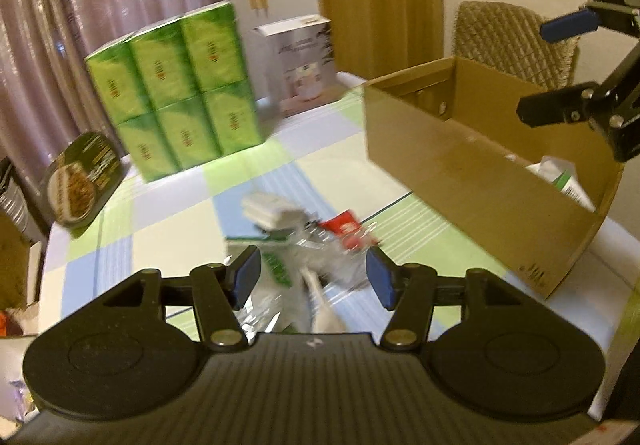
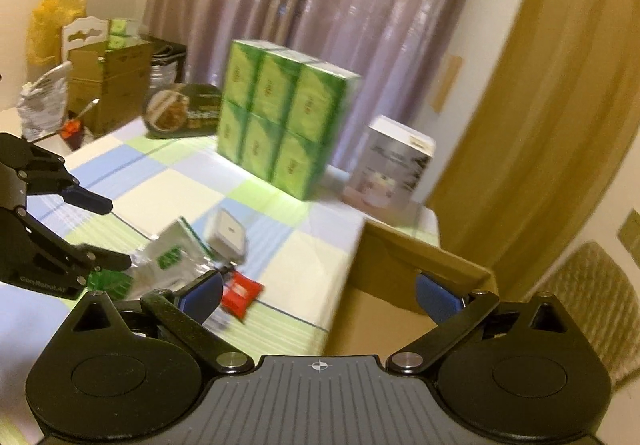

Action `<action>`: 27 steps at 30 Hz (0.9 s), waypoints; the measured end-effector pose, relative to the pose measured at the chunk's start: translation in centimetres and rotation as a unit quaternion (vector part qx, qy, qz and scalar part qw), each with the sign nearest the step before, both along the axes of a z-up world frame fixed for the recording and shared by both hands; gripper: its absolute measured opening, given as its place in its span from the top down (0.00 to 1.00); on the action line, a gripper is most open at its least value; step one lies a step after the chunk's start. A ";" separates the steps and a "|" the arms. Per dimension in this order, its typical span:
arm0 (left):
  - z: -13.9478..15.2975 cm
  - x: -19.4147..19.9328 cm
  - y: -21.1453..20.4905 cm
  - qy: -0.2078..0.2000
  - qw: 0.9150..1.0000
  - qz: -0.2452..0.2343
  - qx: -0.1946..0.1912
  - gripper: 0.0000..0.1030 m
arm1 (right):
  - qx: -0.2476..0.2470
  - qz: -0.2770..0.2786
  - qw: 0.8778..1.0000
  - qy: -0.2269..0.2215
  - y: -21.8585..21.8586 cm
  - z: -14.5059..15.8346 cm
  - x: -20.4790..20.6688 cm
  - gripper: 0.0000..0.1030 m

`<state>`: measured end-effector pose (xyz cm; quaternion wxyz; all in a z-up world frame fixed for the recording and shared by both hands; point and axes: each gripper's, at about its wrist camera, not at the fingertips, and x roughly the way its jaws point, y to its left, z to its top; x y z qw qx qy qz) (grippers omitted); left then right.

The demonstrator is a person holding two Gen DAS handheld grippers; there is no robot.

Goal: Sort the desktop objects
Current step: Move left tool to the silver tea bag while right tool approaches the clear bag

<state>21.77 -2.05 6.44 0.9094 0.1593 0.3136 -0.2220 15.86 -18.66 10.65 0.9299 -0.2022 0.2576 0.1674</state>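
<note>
Your left gripper (image 1: 312, 273) sits closest to its lens, its blue-padded fingers (image 1: 378, 277) parted with nothing pinched between them; crinkled clear wrapping shows in the gap, but it lies on the table below and the pads do not press on it. Straight ahead of that gripper, just beyond the fingertips, lies the small heap still to be sorted: a clear packet with green print (image 1: 280, 269), a red sachet (image 1: 350, 231) to its right, and a white flat box (image 1: 268, 211) a little farther out. Blur hides the finer edges, so you cannot read the packet's long axis with confidence; in the right wrist view it seems to run diagonally away from you. The cardboard box (image 1: 460, 181), which looks like the place things go, stands to the right of the heap, open at the top, with something white and green already inside at its near end. Your right gripper (image 2: 318, 295) is also spread wide and empty, and in the left wrist view it hangs above the box's right end, well apart from the heap. So the left hand is clearly nearer the remaining items, and the heap lies ahead and slightly below its fingers. Judging by that, the next pick belongs to the left hand, dropping forward onto the nearest packet. The green tissue packs (image 1: 176, 93) stand well behind on the checked tablecloth (image 1: 168, 229).
</note>
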 end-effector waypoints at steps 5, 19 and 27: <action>-0.3 0.0 3.0 0.005 1.000 0.024 0.002 0.45 | 0.006 0.029 1.000 0.003 3.0 -0.2 -0.1 0.02; -2.8 -0.1 10.6 0.049 0.997 0.053 0.001 0.42 | 0.006 0.089 0.994 0.058 8.6 -5.1 -0.2 0.02; -4.3 0.6 11.4 0.071 0.996 0.054 0.006 0.40 | 0.031 0.073 0.991 0.105 9.1 -8.6 1.8 0.02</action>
